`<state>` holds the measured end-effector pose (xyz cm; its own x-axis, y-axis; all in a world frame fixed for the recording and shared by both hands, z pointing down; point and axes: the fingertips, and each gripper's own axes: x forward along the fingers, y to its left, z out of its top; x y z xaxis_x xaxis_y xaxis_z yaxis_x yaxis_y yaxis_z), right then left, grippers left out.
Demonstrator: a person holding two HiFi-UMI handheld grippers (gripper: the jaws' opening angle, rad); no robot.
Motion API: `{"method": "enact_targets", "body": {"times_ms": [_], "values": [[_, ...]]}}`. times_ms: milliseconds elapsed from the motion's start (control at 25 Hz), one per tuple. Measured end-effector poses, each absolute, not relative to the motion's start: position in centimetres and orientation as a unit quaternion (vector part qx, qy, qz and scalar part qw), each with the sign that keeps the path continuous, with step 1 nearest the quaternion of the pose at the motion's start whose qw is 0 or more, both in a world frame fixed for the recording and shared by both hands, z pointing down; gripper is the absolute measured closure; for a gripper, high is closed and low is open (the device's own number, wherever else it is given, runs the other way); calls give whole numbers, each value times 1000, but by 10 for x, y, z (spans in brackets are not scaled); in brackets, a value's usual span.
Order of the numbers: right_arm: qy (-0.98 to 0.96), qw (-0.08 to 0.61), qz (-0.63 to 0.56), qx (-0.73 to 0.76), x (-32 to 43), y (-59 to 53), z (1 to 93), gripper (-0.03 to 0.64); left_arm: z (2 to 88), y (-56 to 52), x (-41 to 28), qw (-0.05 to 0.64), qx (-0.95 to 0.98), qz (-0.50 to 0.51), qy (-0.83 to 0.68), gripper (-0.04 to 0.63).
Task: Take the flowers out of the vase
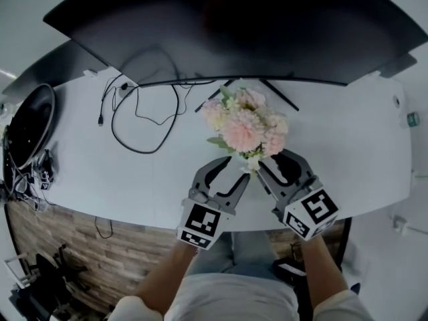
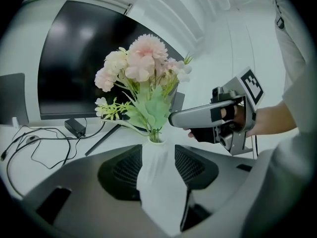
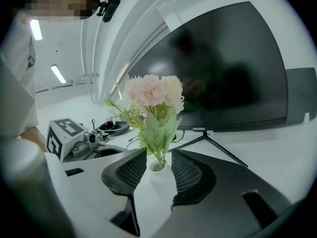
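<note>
Left gripper (image 1: 234, 170) is sitting with jaws apart, white vase (image 2: 157, 182) standing between them; we are not seeing the pads squeeze it. Right gripper (image 1: 271, 164) is doing the same from the other side: jaws parted, gaps showing on both sides of the vase neck, nothing clamped. We are seeing the vase upright on the white table (image 1: 348, 152), toward its front edge, in front of the dark monitor (image 1: 234, 25). Loose cables (image 1: 144, 122) are lying well off to the left.

Flowers (image 1: 244, 126) are sitting in the vase, pink and cream heads bunched on top, green leaves below, thin stems (image 3: 160, 158) running down into the mouth. We are judging the bunch as light and likely artificial: heads soft and easy to crush, stems thin but stiff enough to pull. Best hold, we are thinking, is the stems just above the vase mouth, below the leaves, with one gripper. The other should be pinning the vase body, since a light, narrow vase is likely lifting or tipping with the bunch.
</note>
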<state>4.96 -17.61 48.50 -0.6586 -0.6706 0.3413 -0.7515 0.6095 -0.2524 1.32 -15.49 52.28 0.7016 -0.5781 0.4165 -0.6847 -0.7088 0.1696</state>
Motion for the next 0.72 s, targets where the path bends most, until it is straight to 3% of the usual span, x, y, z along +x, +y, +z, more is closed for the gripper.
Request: {"method": "enact_targets", "body": {"times_ms": [440, 720], "values": [[-903, 107, 188, 370, 34, -190, 497, 419, 544, -170, 30, 151, 912, 184, -334, 336], [-910, 108, 181, 357, 23, -195, 501, 416, 551, -179, 36, 150, 912, 185, -333, 334]]}}
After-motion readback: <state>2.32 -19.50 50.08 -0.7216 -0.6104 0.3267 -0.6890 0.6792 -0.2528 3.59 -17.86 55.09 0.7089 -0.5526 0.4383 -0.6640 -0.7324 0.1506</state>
